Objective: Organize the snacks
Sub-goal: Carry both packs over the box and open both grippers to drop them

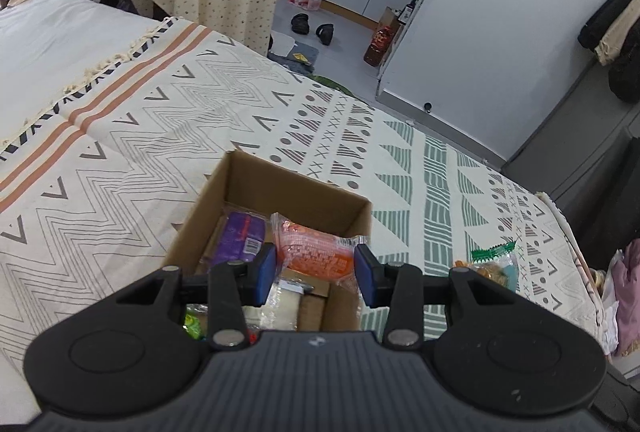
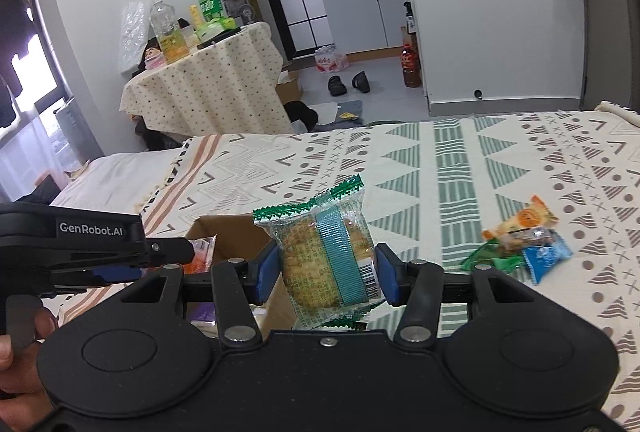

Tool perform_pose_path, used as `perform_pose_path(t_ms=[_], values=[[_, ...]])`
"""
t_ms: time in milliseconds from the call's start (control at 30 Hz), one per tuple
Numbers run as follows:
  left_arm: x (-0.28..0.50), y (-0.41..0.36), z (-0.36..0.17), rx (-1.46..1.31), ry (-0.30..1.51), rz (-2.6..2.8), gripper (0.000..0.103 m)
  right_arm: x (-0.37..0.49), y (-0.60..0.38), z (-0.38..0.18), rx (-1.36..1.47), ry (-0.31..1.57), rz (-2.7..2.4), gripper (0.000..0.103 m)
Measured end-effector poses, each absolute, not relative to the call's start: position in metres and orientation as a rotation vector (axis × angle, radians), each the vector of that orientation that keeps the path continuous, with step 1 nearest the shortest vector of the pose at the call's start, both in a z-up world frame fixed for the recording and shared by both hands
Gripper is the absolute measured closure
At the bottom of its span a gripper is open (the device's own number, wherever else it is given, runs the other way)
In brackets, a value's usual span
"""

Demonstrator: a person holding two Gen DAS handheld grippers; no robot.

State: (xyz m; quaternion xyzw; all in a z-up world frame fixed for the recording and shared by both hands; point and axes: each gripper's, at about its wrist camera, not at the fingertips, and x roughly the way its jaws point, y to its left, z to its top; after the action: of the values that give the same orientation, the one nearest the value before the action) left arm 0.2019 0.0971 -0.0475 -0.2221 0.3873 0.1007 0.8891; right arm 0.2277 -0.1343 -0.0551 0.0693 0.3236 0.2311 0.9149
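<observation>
Gripping a green-edged cracker packet, your right tongs hold it above the bed. Your left tongs clamp an orange snack packet over the cardboard box; loose snacks lie nearby.

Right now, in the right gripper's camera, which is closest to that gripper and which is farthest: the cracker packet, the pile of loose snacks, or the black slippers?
1. Cracker packet: between the right gripper fingers.
2. Pile of loose snacks: on the bedspread, off to the right.
3. Black slippers: far away on the floor, past the bed.
</observation>
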Motion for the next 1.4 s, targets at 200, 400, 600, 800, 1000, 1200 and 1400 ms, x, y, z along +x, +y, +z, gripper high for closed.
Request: perform_pose_path(t_ms=[200, 400, 600, 800, 1000, 1200, 1400], values=[[0.211, 0.114, -0.058, -0.499, 0.821, 0.213, 0.062, 0.233, -0.114, -0.059, 0.151, 0.681, 0.502, 0.054], [0.222, 0.126, -0.065, -0.541, 0.82, 0.201, 0.06, 0.24, -0.098, -0.065, 0.165, 0.7, 0.532, 0.054], [0.225, 0.14, -0.069, -0.59, 0.803, 0.246, 0.05, 0.247, -0.086, -0.068, 0.158, 0.717, 0.534, 0.054], [0.221, 0.15, -0.072, -0.589, 0.817, 0.278, 0.045, 0.255, -0.069, -0.068, 0.163, 0.729, 0.56, 0.051], [0.217, 0.152, -0.068, -0.581, 0.82, 0.304, 0.028, 0.252, -0.07, -0.066, 0.157, 0.717, 0.547, 0.037], [0.213, 0.143, -0.067, -0.56, 0.83, 0.296, 0.019, 0.242, -0.099, -0.061, 0.173, 0.71, 0.501, 0.032], [0.209, 0.122, -0.062, -0.515, 0.842, 0.284, 0.018, 0.235, -0.131, -0.06, 0.199, 0.704, 0.458, 0.028]])
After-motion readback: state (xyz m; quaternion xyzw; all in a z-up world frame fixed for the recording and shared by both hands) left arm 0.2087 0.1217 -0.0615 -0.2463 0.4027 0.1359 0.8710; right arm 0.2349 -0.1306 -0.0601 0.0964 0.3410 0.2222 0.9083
